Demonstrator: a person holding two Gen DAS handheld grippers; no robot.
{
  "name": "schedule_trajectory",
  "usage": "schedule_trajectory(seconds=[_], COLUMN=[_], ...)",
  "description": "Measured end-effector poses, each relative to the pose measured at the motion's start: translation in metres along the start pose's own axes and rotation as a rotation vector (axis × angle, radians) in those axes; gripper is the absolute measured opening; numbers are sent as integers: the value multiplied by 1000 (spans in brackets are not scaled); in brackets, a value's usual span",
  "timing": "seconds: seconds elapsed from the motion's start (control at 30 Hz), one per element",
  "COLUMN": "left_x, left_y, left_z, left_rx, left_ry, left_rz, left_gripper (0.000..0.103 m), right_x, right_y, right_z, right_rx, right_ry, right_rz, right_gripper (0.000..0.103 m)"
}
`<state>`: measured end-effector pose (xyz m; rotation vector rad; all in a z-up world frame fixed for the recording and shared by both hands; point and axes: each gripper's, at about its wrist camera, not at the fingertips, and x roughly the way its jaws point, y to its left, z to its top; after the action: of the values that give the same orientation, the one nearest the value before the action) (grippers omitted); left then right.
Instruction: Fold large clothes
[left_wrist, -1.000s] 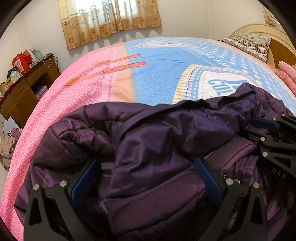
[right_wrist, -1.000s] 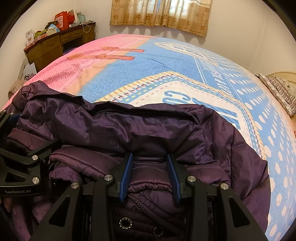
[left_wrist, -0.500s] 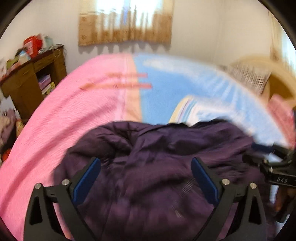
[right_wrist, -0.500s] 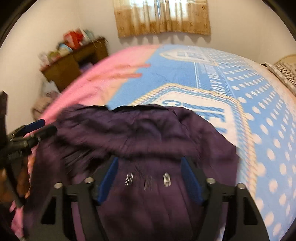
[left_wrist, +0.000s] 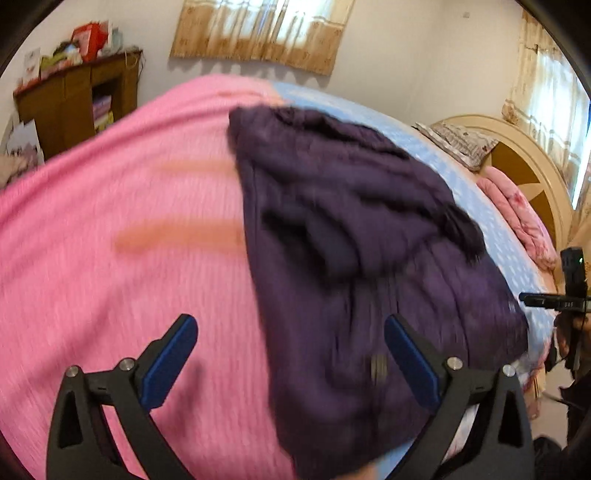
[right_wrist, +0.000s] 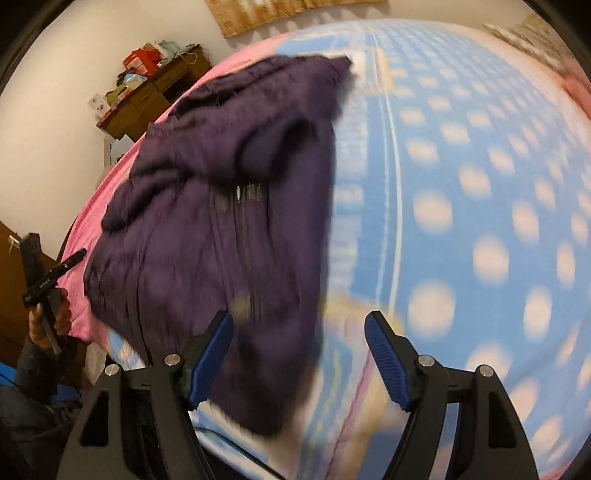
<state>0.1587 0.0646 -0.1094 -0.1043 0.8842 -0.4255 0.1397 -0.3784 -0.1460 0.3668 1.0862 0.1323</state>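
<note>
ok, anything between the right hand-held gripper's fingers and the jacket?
Nothing: in the right wrist view the open hand-held gripper frames the jacket's edge and bedspread.

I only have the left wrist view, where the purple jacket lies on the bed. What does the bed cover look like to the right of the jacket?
Observer: The right wrist view shows the bed cover as blue with pale dots beside the jacket.
Operator: Is the right gripper holding anything?
Observer: No. The right gripper is open and clear of the jacket, with nothing between its fingers.
Operator: Who holds the left one?
Observer: A hand grips its handle.
</note>
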Motion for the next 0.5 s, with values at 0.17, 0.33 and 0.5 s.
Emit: schedule_trajectory(seconds=[0.17,0.33,0.5], left_x=[8,24,16], left_y=[-10,-32,-35], left_z=[-17,-27,-38], left_rx=[-56,8,71], left_ry=[-33,-39,-67], left_rz=[-53,-48,30], left_gripper=[102,92,52], right_x=[6,21,25], right_y=[5,13,8], right_z=[-33,-32,-22], right_rx=[-2,-4,97], right_ry=[-138,-252,-251], right_rz=[48,65,196], right_gripper=[74,74,33])
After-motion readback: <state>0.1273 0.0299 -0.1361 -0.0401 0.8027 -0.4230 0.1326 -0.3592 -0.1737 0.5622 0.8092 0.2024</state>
